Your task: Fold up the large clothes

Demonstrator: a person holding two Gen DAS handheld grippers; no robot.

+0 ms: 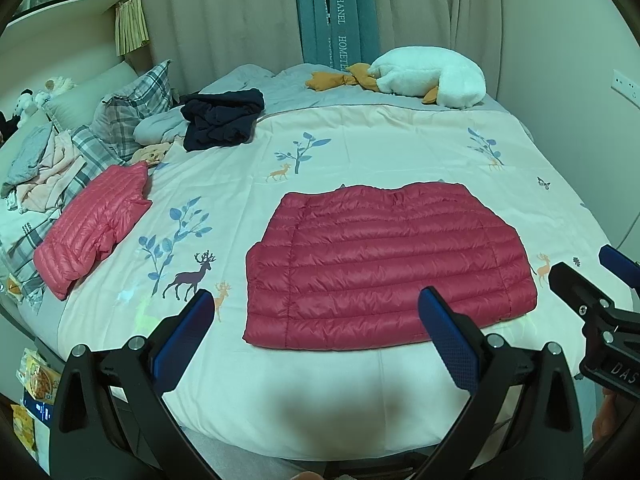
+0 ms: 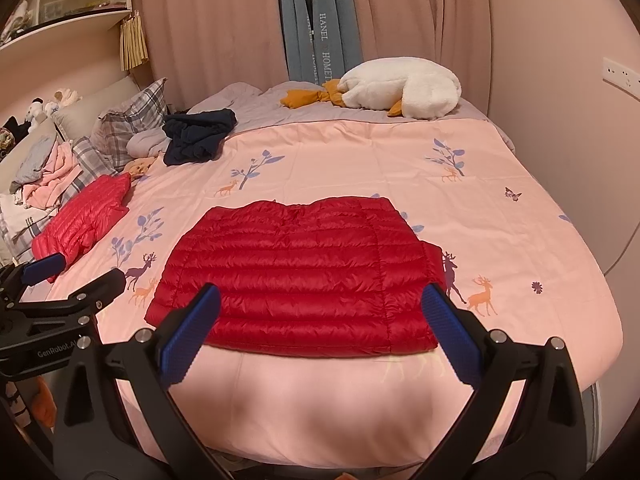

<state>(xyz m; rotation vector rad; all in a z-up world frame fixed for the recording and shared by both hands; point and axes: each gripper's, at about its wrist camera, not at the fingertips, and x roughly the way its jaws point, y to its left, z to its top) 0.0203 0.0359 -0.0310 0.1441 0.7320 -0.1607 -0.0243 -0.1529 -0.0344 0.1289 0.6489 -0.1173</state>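
A red quilted down jacket (image 1: 388, 268) (image 2: 300, 276) lies flat on the bed, folded into a wide rectangle near the front edge. A second, lighter red down jacket (image 1: 92, 232) (image 2: 80, 220) lies folded at the left. My left gripper (image 1: 316, 312) hangs open above the front edge of the bed, nothing between its blue pads. My right gripper (image 2: 320, 308) is also open and empty, just in front of the jacket's near hem. Each gripper shows at the side of the other's view, the right gripper (image 1: 592, 280) and the left gripper (image 2: 68, 276).
The pink printed duvet (image 2: 500, 240) covers the bed. A dark navy garment (image 1: 224, 118) lies crumpled at the back left beside plaid pillows (image 1: 132, 108) and a heap of clothes (image 1: 44, 168). A white plush goose (image 1: 432, 76) rests at the far edge before the curtains.
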